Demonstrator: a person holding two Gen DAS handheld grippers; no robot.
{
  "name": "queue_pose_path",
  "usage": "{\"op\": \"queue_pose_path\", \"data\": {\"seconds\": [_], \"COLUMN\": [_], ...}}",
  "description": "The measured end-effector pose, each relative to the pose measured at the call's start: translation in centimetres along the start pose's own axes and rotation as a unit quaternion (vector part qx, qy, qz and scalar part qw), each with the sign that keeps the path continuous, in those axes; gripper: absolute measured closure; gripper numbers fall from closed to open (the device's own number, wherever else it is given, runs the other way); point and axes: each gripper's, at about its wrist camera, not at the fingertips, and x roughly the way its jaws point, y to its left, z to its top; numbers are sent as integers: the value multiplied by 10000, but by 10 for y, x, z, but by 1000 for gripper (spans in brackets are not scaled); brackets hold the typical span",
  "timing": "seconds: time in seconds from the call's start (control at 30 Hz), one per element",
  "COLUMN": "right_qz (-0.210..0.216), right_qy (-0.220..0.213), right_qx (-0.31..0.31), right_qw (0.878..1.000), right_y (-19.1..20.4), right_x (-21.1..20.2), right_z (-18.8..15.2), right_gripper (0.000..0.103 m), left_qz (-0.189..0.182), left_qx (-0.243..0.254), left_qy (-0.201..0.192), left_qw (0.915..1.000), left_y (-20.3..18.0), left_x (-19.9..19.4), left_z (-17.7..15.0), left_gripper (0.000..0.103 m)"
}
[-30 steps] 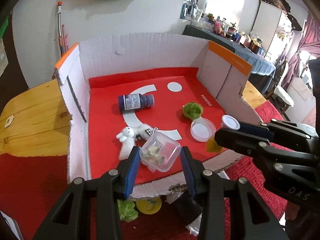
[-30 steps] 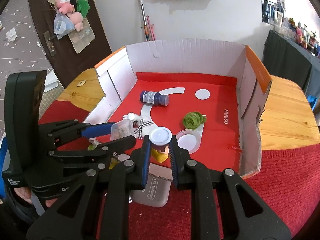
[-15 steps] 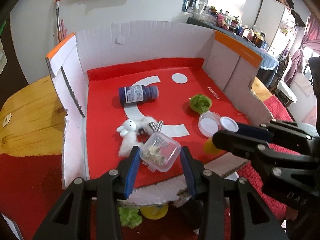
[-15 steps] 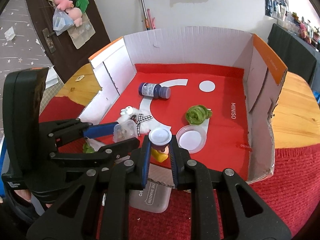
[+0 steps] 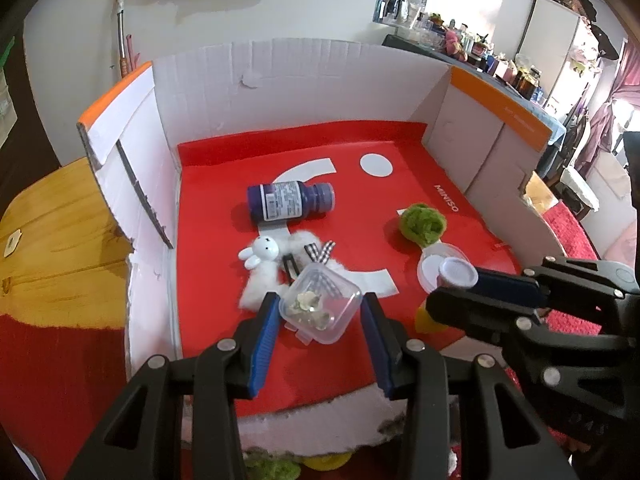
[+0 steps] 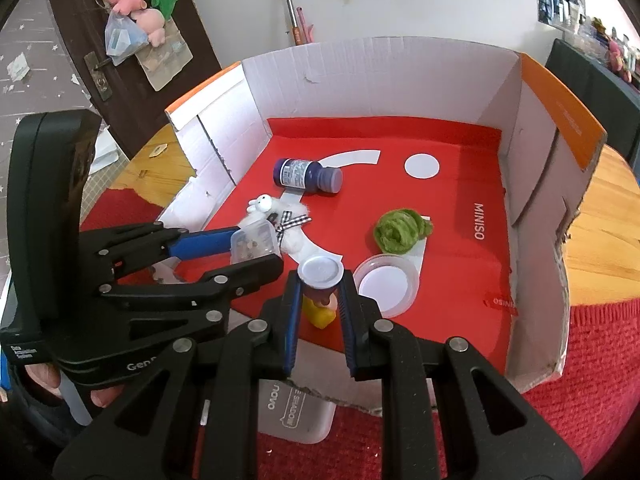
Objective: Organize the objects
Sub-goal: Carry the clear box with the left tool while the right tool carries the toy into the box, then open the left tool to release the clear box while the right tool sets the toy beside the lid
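My left gripper (image 5: 320, 320) was clamped on a small clear plastic box of bits (image 5: 320, 306); my right gripper (image 6: 319, 288) was clamped on a yellow bottle with a white cap (image 6: 320, 300). Both hung over the low torn front edge of the red-floored cardboard box (image 6: 516, 92), near a white plush rabbit (image 5: 262, 264). Open floor lay toward the back wall past a dark blue bottle (image 5: 290, 201), a green fuzzy ball (image 5: 423, 224) and a clear round lid (image 6: 386, 286). Only the right view showed a white case (image 6: 296, 412) outside.

Bottle (image 5: 290, 201) behind rabbit toy (image 5: 262, 264); pompom (image 5: 423, 224) right, in box (image 5: 304, 92).
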Motion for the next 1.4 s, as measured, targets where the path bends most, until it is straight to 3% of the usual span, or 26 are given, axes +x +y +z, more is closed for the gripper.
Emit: {"op": "queue_pose_path", "data": {"seconds": [1.0, 1.2, 1.4], "right_qz": [-82, -574, -624], "right_qy": [464, 395, 341], "right_qx": [-180, -29, 6], "right_qw": [9987, 9976, 9975], "right_y": [-5, -29, -35], "right_x": [24, 17, 14], "right_z": [4, 7, 6], "right_gripper": [87, 87, 87], "left_qz": [85, 117, 127], "left_qx": [-36, -20, -13], "left_qy": [-11, -13, -7], "left_qw": [10000, 9999, 9999], "left_y": [8, 5, 4], "left_x": [5, 4, 4], "left_z": [7, 7, 7], "left_gripper": [59, 59, 59]}}
